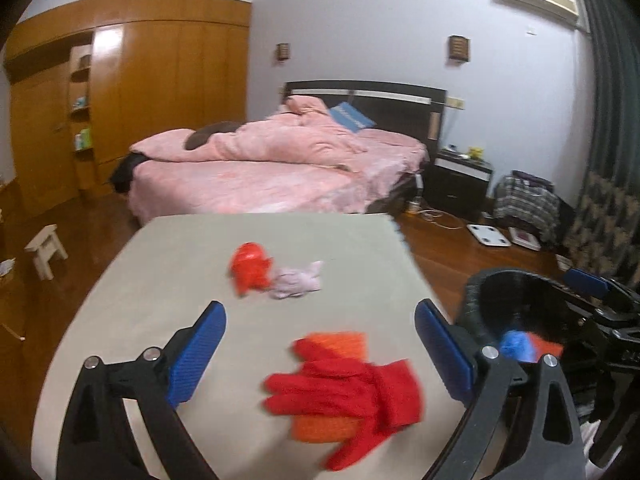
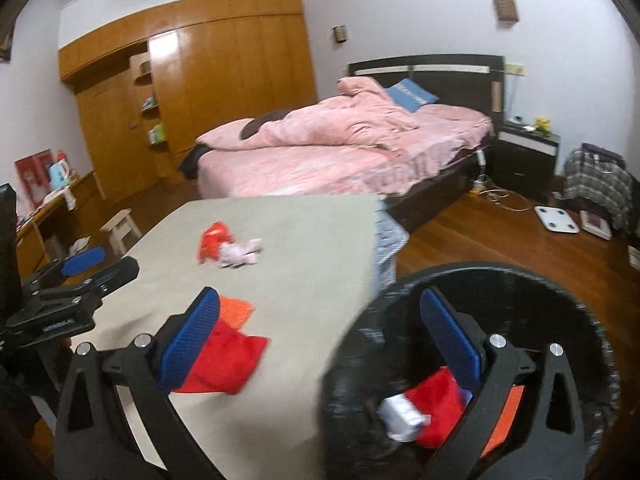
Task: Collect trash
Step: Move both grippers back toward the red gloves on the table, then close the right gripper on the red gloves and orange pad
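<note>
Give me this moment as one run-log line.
left tongs: open, over red glove | right tongs: open, empty, at black bin | table: red wad, pale wad left

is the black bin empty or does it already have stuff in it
Not empty. The black bin beside the table already holds a red item, a white crumpled piece and something orange.
</note>
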### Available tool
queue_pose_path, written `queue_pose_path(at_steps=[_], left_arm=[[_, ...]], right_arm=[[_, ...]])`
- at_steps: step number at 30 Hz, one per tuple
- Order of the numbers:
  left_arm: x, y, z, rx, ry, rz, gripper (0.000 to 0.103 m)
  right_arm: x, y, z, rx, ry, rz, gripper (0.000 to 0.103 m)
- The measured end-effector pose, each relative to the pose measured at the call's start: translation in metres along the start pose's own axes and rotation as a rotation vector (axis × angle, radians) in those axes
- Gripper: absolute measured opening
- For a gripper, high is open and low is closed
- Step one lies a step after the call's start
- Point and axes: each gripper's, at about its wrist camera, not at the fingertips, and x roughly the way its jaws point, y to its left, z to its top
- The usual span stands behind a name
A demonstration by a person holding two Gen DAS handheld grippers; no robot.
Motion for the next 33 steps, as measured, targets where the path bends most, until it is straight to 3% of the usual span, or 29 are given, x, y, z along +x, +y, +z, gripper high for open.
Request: queue_pose_path(at_steps=[13, 28, 30, 32, 33], left_arm=[[0.004, 0.058, -0.034, -0.065, 0.031, 0.104, 0.094], [0.017, 0.079, -0.054, -0.094, 0.085, 0.118, 0.094], [0.019, 0.079, -0.056, -0.094, 0.09, 0.117, 0.094], [0.021, 0.08, -0.058, -0.098, 0.097, 0.115, 0.094], [0.022, 0.08, -0.058, -0.099, 0.1, 0.114, 0.094]], right_arm=[[0.056, 0.079, -0.024, -0.099, 0.111, 0.087, 0.098], [0.118, 0.094, -0.062, -0.16, 0.305, 0.056, 0.097], [0.122, 0.095, -0.064, -0.165, 0.316, 0.059, 0.094], [0.124, 0.095, -0.066, -0.167, 0.33, 0.066, 0.08], [0.125, 0.094, -0.067, -0.164, 0.339, 0.081, 0.079]])
